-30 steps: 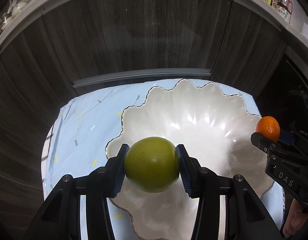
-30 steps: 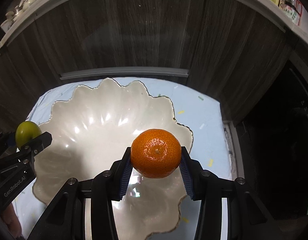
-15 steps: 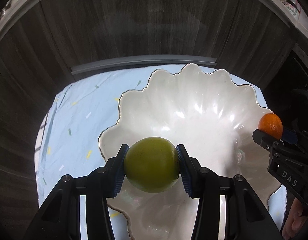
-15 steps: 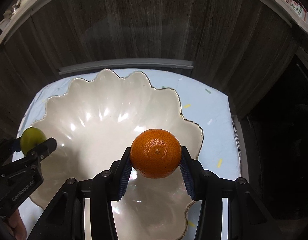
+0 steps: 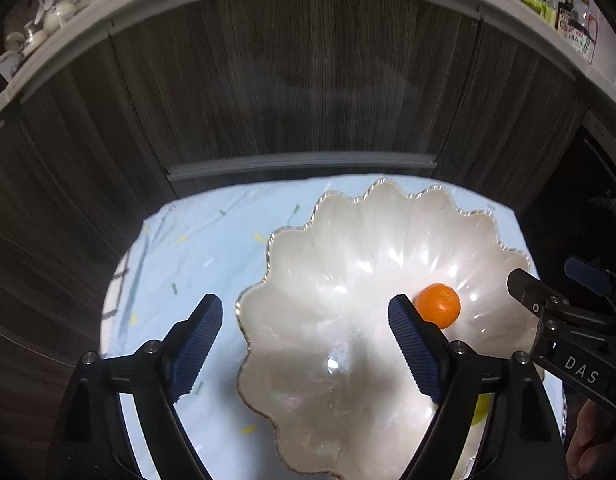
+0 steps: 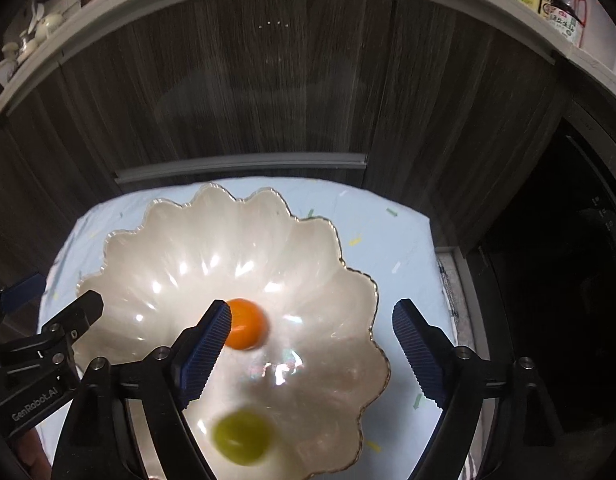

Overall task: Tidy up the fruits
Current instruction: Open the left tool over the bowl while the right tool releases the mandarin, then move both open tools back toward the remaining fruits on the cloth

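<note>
Both grippers, left (image 5: pixel 304 332) and right (image 6: pixel 314 338), have just opened wide and empty above the scalloped bowl (image 6: pixel 340 264), where orange (image 6: pixel 246 324) and green fruit (image 6: pixel 240 436) lie.

orange mandarin (image 6: pixel 246 324); green lime (image 6: pixel 241 437); pearly bowl (image 6: pixel 180 248)

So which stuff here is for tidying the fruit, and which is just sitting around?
For the job:
- orange, lying in the bowl
- green fruit, also in the bowl, blurred
- scalloped white bowl
- left gripper and right gripper, fingers just opened, nothing between them

Just sitting around:
- blue tablecloth
- bottles on the counter
- dark wood cabinet
</note>
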A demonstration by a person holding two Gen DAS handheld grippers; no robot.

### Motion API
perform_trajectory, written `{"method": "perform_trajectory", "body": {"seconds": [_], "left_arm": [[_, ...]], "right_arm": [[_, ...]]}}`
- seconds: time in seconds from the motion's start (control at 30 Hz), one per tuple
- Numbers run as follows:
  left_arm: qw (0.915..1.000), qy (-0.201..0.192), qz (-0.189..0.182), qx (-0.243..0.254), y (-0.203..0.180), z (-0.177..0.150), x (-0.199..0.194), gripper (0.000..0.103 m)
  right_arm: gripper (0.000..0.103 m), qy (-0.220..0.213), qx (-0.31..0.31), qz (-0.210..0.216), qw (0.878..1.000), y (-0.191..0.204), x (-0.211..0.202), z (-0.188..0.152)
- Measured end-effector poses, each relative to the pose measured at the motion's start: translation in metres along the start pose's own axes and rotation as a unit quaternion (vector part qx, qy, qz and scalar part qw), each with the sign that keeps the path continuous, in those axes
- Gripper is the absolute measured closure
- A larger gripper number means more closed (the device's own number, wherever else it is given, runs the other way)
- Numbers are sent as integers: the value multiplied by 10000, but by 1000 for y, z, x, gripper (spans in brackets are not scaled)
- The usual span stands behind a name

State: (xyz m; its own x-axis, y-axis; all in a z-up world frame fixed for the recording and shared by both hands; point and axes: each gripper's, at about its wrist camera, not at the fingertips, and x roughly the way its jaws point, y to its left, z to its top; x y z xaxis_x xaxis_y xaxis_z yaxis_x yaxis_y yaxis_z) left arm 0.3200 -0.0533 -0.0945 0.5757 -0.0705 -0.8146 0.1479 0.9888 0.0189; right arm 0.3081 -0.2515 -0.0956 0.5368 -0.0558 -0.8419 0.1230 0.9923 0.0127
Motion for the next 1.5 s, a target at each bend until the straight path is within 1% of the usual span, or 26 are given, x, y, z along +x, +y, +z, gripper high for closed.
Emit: {"method": "perform_trajectory", "body": {"seconds": [0.2, 0.33, 0.53, 0.63, 0.73, 0.97, 1.3, 1.5], "left_arm": [[9997, -235, 95, -1, 1, 3, -28, 14], [9992, -343, 206, -66, 2, 0, -42, 14], [9988, -401, 270, -69, 4, -11, -56, 14], [9988, -415, 263, -62, 4, -16, -63, 14], [9984, -445, 350, -1, 2, -20, -67, 14], [9984, -447, 347, 46, -1, -30, -77, 14], [9974, -575, 416, 90, -4, -49, -93, 14], [9978, -531, 375, 120, -4, -65, -100, 14]], "right_arm": [[19, -159, 98, 20, 9998, -3, -24, 2], [19, -301, 123, -61, 9995, -5, -40, 0], [19, -370, 124, -72, 9992, -4, -56, -7], [19, -456, 190, -161, 9987, -4, -64, -11], [19, -510, 264, -153, 9982, -5, -71, -16], [19, -503, 344, -170, 9980, -8, -79, -31], [19, -513, 427, -191, 9976, -13, -94, -47], [19, -435, 405, -155, 9981, -13, -102, -62]]}}
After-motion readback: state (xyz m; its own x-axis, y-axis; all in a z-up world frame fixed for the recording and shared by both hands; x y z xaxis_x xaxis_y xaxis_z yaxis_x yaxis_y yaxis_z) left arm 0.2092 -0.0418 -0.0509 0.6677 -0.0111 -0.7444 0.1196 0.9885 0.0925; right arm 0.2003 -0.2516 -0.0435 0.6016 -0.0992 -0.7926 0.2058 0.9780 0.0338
